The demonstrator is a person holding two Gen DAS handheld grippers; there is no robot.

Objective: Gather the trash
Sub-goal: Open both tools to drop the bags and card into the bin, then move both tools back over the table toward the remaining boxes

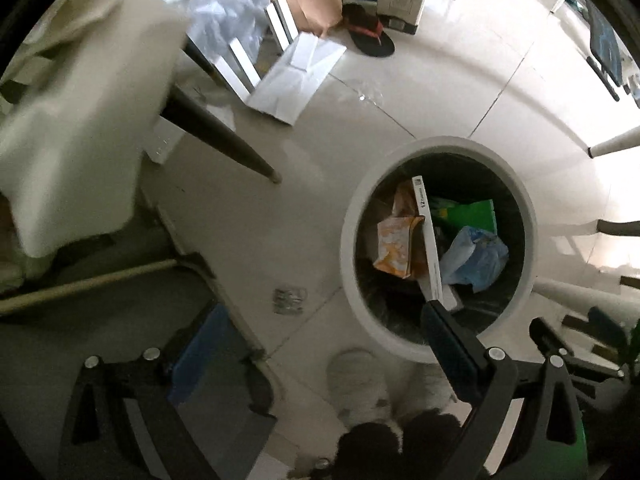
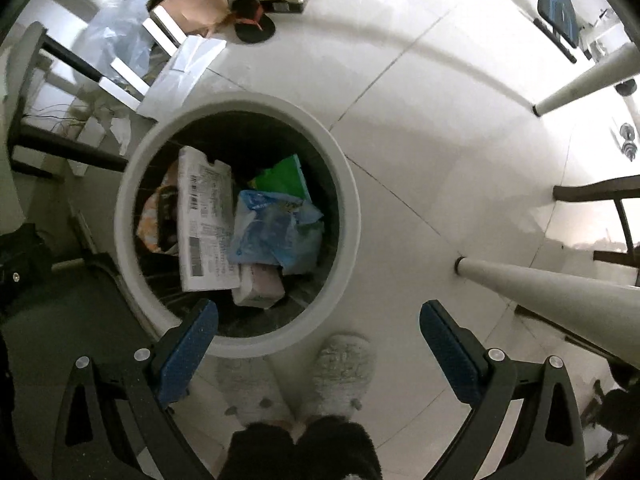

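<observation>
A round white-rimmed trash bin (image 1: 440,146) stands on the pale tiled floor, seen from straight above. It holds a white flat box (image 2: 206,220) with barcodes, a crumpled blue plastic bag (image 2: 276,232), a green packet (image 2: 284,178), an orange packet (image 1: 396,248) and a small pinkish box (image 2: 260,284). My left gripper (image 1: 320,344) hangs open beside the bin's near-left edge, with nothing between its fingers. My right gripper (image 2: 320,344) is open and empty over the near rim of the bin (image 2: 350,216).
The person's feet in fluffy slippers (image 2: 344,368) stand just before the bin. White table legs (image 2: 560,292) rise at the right. At the left are a dark chair leg (image 1: 216,136) and a cream cloth (image 1: 80,120). Beyond lie a flattened white box (image 1: 296,76), cardboard and a black sandal (image 1: 372,36).
</observation>
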